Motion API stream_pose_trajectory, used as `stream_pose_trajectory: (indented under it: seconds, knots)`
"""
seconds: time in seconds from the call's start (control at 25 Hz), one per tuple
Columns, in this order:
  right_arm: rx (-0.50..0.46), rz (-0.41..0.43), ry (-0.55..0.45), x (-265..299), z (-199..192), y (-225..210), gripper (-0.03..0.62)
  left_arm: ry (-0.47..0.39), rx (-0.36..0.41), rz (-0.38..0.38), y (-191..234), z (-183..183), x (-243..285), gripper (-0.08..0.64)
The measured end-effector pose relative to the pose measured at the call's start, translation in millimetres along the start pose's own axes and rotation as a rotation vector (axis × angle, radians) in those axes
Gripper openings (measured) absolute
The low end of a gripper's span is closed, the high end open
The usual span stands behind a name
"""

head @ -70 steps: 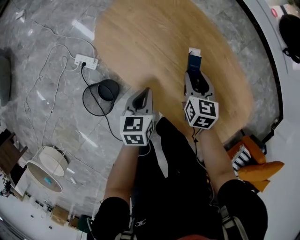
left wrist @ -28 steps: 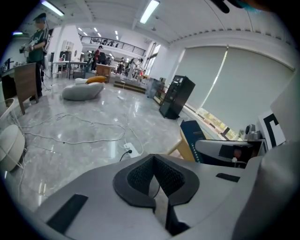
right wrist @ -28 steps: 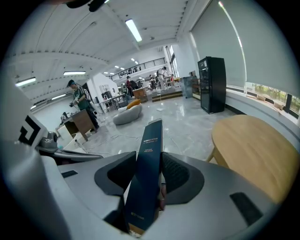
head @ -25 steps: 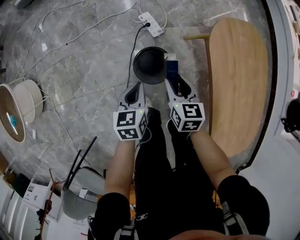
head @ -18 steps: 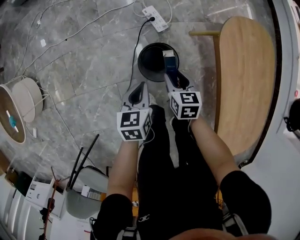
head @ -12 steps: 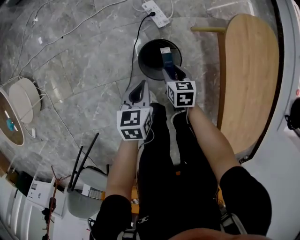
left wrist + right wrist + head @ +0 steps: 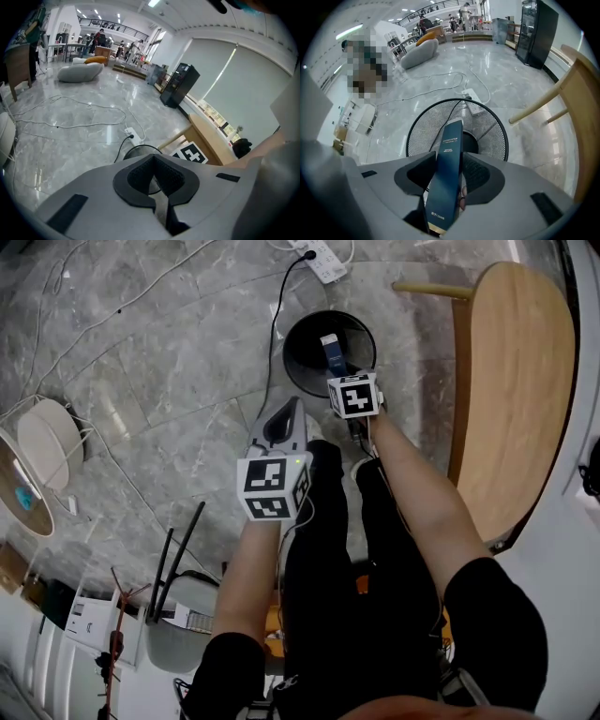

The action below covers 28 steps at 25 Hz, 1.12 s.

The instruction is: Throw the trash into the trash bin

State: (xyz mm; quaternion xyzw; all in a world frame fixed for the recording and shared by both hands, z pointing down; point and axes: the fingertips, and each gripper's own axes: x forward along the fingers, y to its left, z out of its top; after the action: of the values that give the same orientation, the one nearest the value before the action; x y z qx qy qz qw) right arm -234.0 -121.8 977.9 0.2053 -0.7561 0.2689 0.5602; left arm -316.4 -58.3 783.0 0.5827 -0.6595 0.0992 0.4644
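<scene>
Seen from the head view, the person stands on a grey marbled floor (image 7: pixel 141 352) with both forearms stretched forward and down. The right hand-held gripper (image 7: pixel 450 171) is clamped on a slim dark-blue rectangular carton (image 7: pixel 449 150) with small pale print. Its two black pads press the carton's broad faces, and the carton's far end projects beyond the jaws. The carton lies directly over the open mouth of the round black wire-mesh trash bin (image 7: pixel 490 129), and its tip is seen against the bin's dark bottom. Whether the tip has passed below the rim cannot be told. The left hand-held gripper (image 7: pixel 153 164) hangs just beside the bin, on its near left side. Its jaws are closed together with nothing between them. Each gripper carries a white cube with black square markers, the right one (image 7: pixel 354 396) near the bin's edge. A white power strip (image 7: pixel 323 257) lies on the floor beyond the bin. A light wooden counter with a rounded end (image 7: pixel 520 381) stands to the right.
</scene>
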Motion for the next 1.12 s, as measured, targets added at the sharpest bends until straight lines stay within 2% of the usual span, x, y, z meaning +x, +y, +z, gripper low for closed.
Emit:
stream_pose_trajectory:
  seconds: [0.16, 0.32, 0.44, 0.48, 0.52, 0.56, 0.84, 1.0, 1.12]
  knots:
    - [0.024, 0.026, -0.012, 3.7, 6.1, 8.2, 0.18, 0.006, 0.009, 0.003, 5.5, 1.2, 2.1, 0.012]
    - [0.052, 0.066, -0.099, -7.3, 18.7, 12.8, 0.21, 0.004, 0.005, 0.012, 5.5, -0.1, 5.3, 0.012]
    - [0.053, 0.049, -0.157, -30.2, 29.0, 10.2, 0.205, -0.003, -0.004, 0.019, 3.8, 3.1, 3.2, 0.012]
    - [0.046, 0.03, -0.188, -42.3, 33.4, 7.6, 0.149, -0.007, -0.007, 0.021, 2.2, 5.0, 1.7, 0.012]
    - [0.036, 0.01, -0.226, -56.1, 38.1, 4.7, 0.064, -0.012, -0.01, 0.023, -0.3, 7.2, 0.0, 0.012]
    - [0.025, -0.005, -0.267, -71.0, 42.5, 2.3, 0.015, -0.019, -0.011, 0.025, -3.4, 9.7, -1.9, 0.012]
    - [0.006, -0.002, -0.512, -195.4, 67.6, -5.5, 0.012, -0.107, -0.009, 0.027, -47.0, 46.5, -27.3, 0.012]
    - [0.027, 0.011, -0.613, -297.2, 72.0, -5.7, 0.012, -0.172, 0.017, 0.008, -100.4, 82.9, -67.9, 0.012]
    - [0.006, 0.012, -0.698, -390.2, 78.7, -2.1, 0.012, -0.224, 0.05, -0.001, -150.1, 118.7, -110.5, 0.012]
